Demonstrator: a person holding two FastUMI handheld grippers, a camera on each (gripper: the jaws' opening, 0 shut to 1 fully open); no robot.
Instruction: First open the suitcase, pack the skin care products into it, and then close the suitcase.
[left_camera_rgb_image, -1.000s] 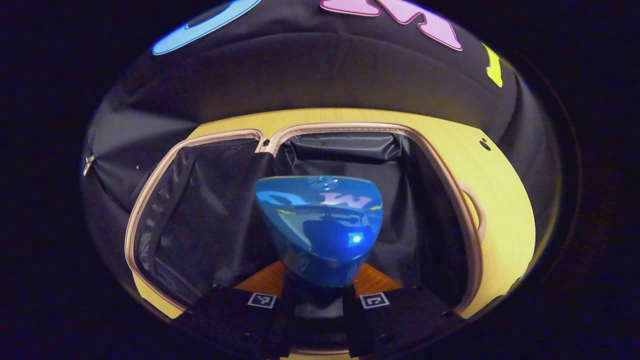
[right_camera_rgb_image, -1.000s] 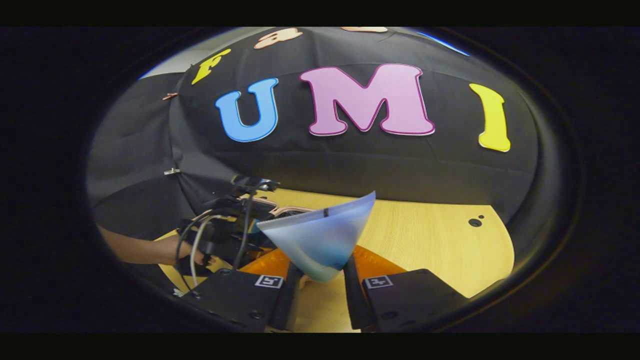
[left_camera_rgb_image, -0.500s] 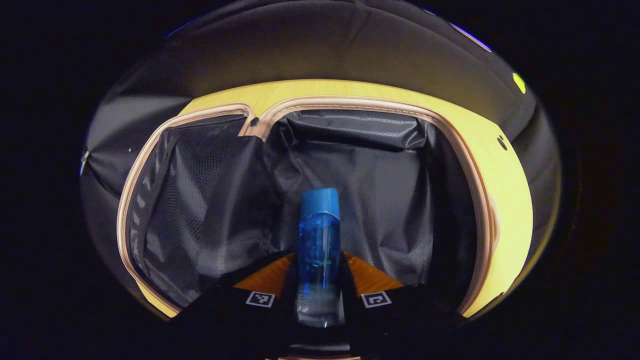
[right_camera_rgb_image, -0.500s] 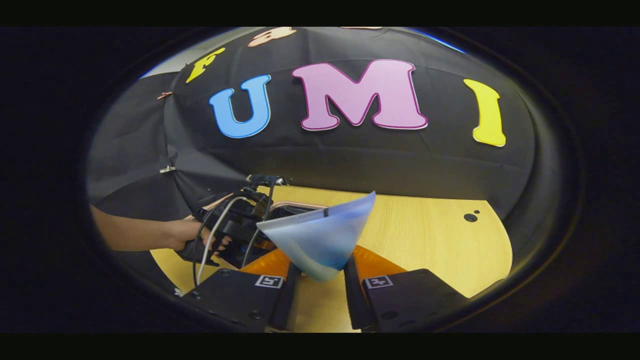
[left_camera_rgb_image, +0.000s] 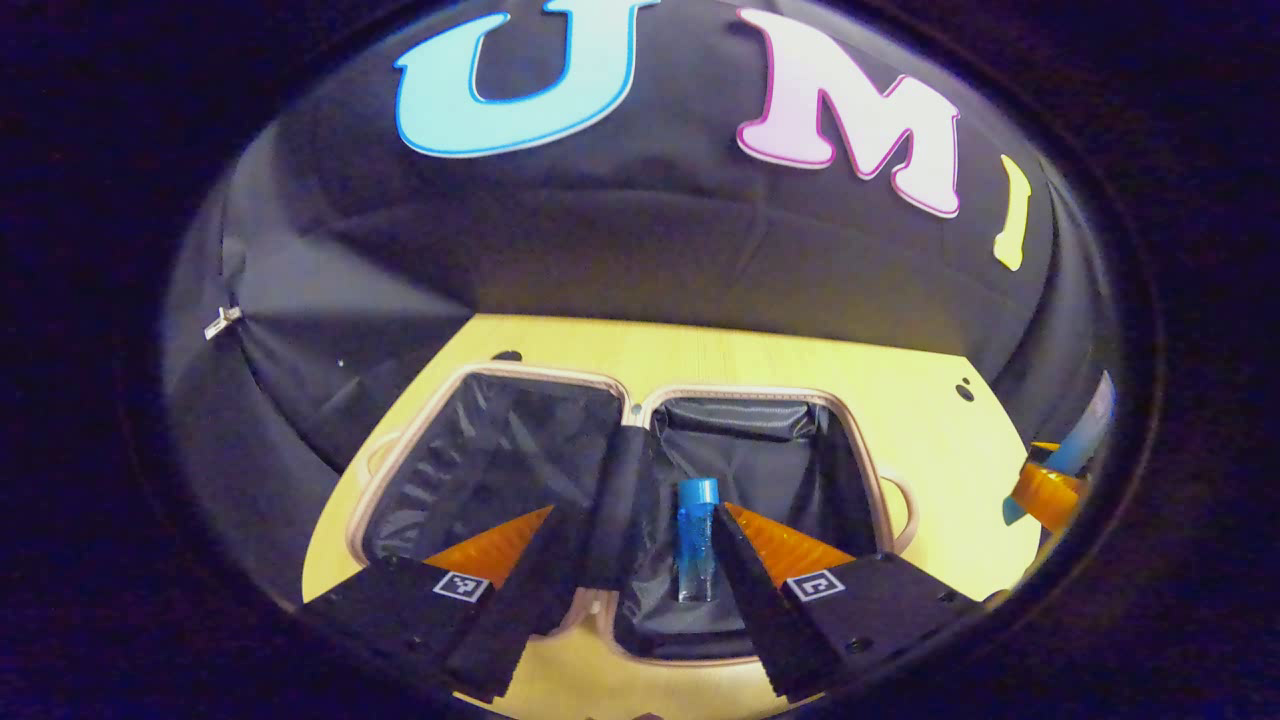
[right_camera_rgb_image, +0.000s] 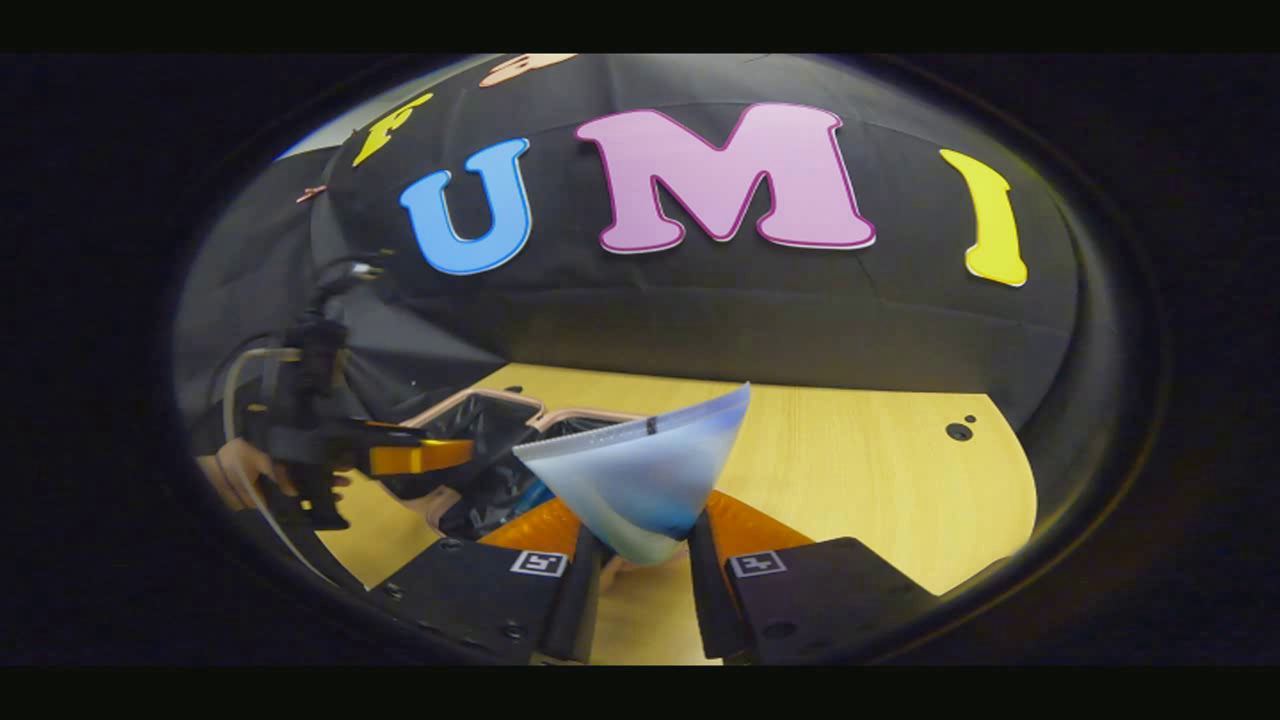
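The suitcase (left_camera_rgb_image: 860, 470) lies open on the wooden table, both halves lined in black with a pale pink rim. A blue bottle (left_camera_rgb_image: 696, 540) with a blue cap lies in its right half. My left gripper (left_camera_rgb_image: 640, 530) hovers above the case, open, its fingers spread wide and apart from the bottle. My right gripper (right_camera_rgb_image: 645, 540) is shut on a pale blue-and-white tube (right_camera_rgb_image: 640, 475), whose flat crimped end fans upward. In the right gripper view the suitcase (right_camera_rgb_image: 480, 415) sits to the left, with the left gripper (right_camera_rgb_image: 400, 458) held over it by a hand (right_camera_rgb_image: 235, 470).
The light wooden table (right_camera_rgb_image: 850, 470) stretches bare to the right of the suitcase, with small holes (right_camera_rgb_image: 958, 431) near its back edge. The black cloth wall (left_camera_rgb_image: 620, 250) stands close behind. The right gripper (left_camera_rgb_image: 1050, 490) with its tube shows at the far right edge.
My left gripper opened, let go of the blue bottle and pulled back and up; the bottle now lies in the suitcase's right half. The right gripper has kept its hold on the tube.
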